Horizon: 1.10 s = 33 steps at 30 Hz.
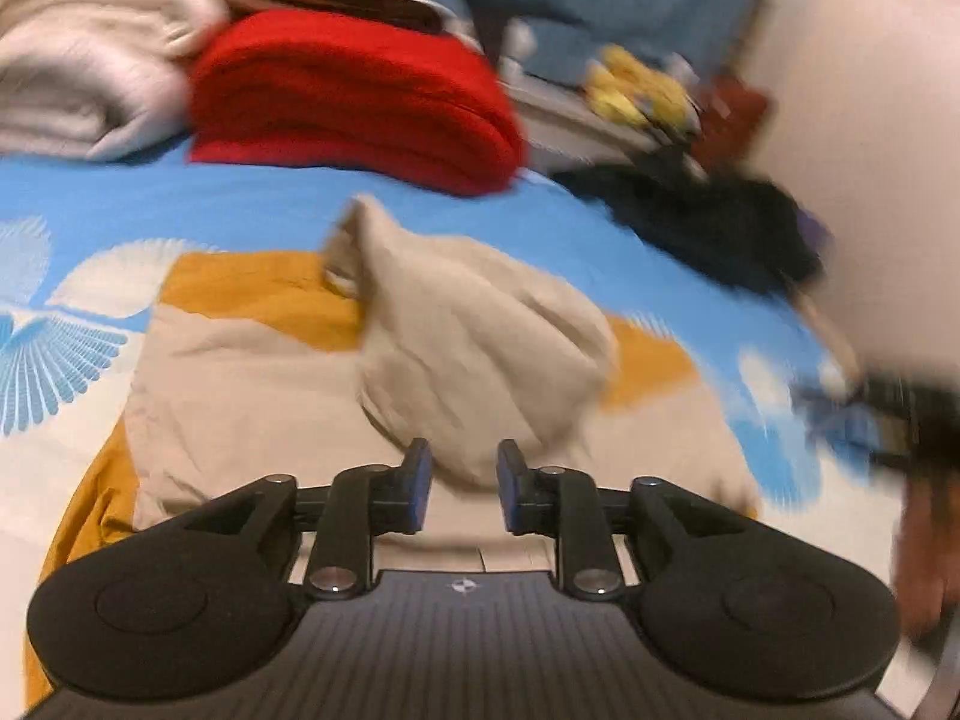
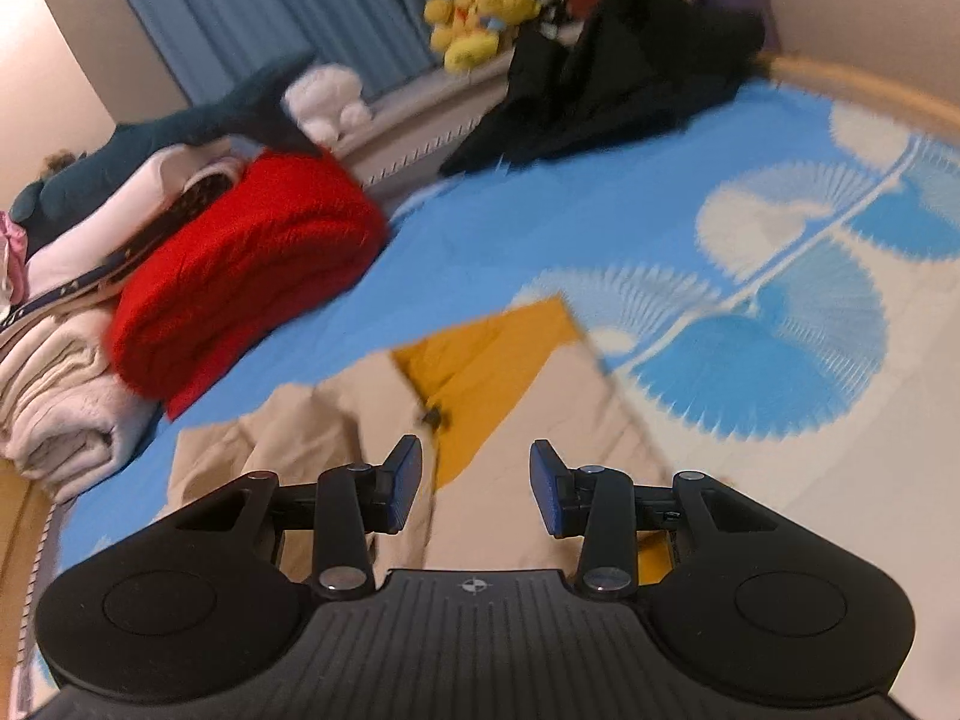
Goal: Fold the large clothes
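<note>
A large beige garment with a mustard-yellow lining lies spread on the blue patterned bedsheet. One part of it, a beige flap, stands bunched up just ahead of my left gripper. That gripper is open and its blue pads press on nothing. My right gripper hovers open over the garment near a turned-back mustard corner, with nothing between its fingers. In the left wrist view the right gripper shows as a blur at the right edge.
A folded red blanket and a stack of pale folded linens sit at the bed's far left. A black garment lies heaped at the far corner, with yellow plush toys on a ledge behind.
</note>
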### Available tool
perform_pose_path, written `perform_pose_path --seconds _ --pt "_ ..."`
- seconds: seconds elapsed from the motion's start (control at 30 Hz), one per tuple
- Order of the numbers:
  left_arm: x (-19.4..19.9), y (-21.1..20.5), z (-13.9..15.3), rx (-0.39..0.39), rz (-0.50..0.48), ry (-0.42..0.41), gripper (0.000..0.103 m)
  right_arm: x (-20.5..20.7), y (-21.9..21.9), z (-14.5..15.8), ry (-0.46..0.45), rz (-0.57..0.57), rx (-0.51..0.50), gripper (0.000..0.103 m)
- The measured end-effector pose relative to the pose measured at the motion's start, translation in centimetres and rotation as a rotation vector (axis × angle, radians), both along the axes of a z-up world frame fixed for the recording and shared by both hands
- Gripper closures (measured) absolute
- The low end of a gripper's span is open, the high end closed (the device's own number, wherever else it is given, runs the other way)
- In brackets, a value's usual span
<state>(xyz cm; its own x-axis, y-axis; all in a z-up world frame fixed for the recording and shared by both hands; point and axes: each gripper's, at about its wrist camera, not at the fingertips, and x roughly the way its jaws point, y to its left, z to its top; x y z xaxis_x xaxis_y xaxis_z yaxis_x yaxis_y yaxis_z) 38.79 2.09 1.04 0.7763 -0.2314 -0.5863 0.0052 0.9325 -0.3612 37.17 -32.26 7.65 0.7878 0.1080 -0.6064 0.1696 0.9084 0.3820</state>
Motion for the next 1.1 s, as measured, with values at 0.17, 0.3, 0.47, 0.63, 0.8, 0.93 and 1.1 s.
perform_pose_path --seconds 0.17,0.3,0.47,0.63,0.8,0.93,1.1 --pt "3.6 2.3 -0.1 -0.056 0.082 -0.021 0.055 1.1 2.5 -0.9 0.020 0.060 0.004 0.061" --pt "5.6 2.5 0.9 -0.072 0.094 -0.036 0.029 1.8 4.1 -1.2 0.000 0.106 0.021 0.061" --pt "9.5 3.4 -1.7 -0.228 0.151 0.043 0.020 2.6 6.1 -2.4 0.024 0.161 0.037 0.061" --pt "10.4 4.3 -3.7 -0.395 0.122 0.043 0.103 2.9 7.7 -3.1 0.031 0.224 0.062 0.061" --pt "6.2 3.8 -1.2 -0.481 0.076 -0.005 0.103 2.6 8.7 -2.5 -0.043 0.297 0.117 0.060" --pt "4.5 2.5 -3.5 -0.245 0.131 0.198 0.103 2.3 9.4 -2.3 -0.100 0.330 0.116 0.055" --pt "5.9 3.6 -9.8 -0.161 0.261 0.490 0.087 4.3 11.3 -7.7 0.202 0.282 -0.140 0.056"
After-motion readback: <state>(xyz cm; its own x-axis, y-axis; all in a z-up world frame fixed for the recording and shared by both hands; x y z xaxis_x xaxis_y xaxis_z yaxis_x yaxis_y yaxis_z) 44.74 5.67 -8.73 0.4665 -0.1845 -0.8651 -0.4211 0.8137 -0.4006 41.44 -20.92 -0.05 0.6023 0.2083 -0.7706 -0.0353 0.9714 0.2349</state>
